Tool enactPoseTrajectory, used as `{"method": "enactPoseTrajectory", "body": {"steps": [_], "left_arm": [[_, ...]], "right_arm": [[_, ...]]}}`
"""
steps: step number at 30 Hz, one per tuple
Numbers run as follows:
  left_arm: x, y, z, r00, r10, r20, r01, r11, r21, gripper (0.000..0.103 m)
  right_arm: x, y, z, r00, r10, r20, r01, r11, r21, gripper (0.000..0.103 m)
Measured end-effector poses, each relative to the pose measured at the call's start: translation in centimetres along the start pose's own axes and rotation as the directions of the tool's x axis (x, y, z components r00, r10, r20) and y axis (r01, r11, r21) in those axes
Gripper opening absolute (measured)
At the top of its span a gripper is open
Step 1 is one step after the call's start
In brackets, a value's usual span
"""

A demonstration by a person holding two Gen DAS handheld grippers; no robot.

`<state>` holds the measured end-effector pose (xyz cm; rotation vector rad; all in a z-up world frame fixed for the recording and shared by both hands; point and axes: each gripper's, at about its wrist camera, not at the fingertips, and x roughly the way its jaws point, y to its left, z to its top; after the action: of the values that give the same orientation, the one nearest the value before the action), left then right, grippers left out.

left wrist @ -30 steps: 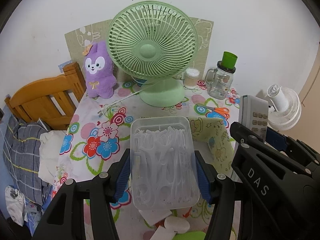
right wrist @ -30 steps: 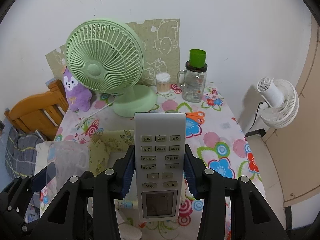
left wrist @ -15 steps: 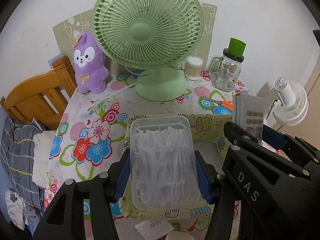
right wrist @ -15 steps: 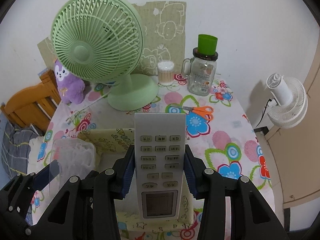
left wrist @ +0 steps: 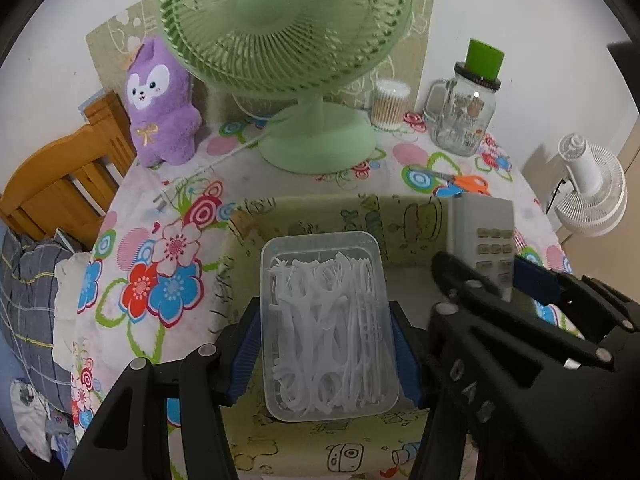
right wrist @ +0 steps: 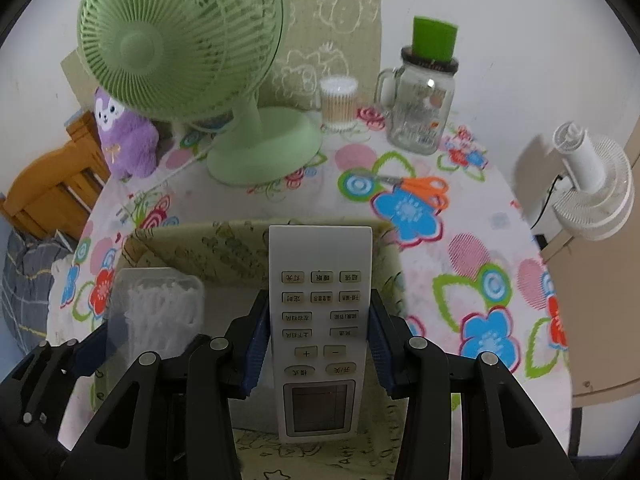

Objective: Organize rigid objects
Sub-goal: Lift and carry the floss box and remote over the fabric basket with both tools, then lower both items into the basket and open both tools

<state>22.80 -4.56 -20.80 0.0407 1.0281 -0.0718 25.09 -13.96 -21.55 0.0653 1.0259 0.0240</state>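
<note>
Halfway there — my left gripper [left wrist: 326, 344] was clamped on the floss-pick box [left wrist: 328, 320], my right gripper [right wrist: 318, 344] on the remote [right wrist: 319, 320], both hovering over the fabric bin [right wrist: 168, 240] at 6 o'clock of the bench [right wrist: 500, 248] — neither dropped in yet.

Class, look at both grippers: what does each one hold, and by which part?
The left gripper holds the clear floss-pick box by its long sides; the right gripper holds the remote by its side edges, mid-length.
</note>
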Motion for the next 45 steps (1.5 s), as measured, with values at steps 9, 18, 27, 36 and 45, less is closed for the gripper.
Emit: {"method": "enactPoseTrajectory", "body": {"steps": [9, 18, 27, 36, 45], "left_arm": [[1.9, 0.5, -0.6, 0.999, 0.005, -0.047, -0.006, 1.000, -0.015, 0.061], [1.9, 0.5, -0.6, 0.999, 0.004, -0.046, -0.004, 1.000, -0.007, 0.064], [1.0, 0.3, -0.8, 0.998, -0.020, -0.053, 0.019, 1.000, -0.010, 0.079], [-1.2, 0.4, -1.2, 0.999, -0.003, -0.035, 0.003, 1.000, -0.006, 0.090], [-3.5, 0.3, -1.7, 1.000, 0.015, -0.005, -0.015, 1.000, 0.000, 0.093]], "right_arm": [[2.0, 0.4, -0.6, 0.997, -0.041, -0.060, 0.039, 0.999, -0.023, 0.048], [2.0, 0.6, -0.5, 0.997, -0.057, -0.059, 0.055, 0.998, -0.036, 0.049], [1.1, 0.3, -0.5, 0.996, -0.040, -0.081, 0.039, 0.999, -0.012, 0.050], [-1.4, 0.2, -1.1, 0.998, -0.032, -0.052, 0.032, 0.999, -0.006, 0.068], [-4.0, 0.1, -1.6, 1.000, -0.021, -0.022, 0.021, 1.000, -0.002, 0.075]]}}
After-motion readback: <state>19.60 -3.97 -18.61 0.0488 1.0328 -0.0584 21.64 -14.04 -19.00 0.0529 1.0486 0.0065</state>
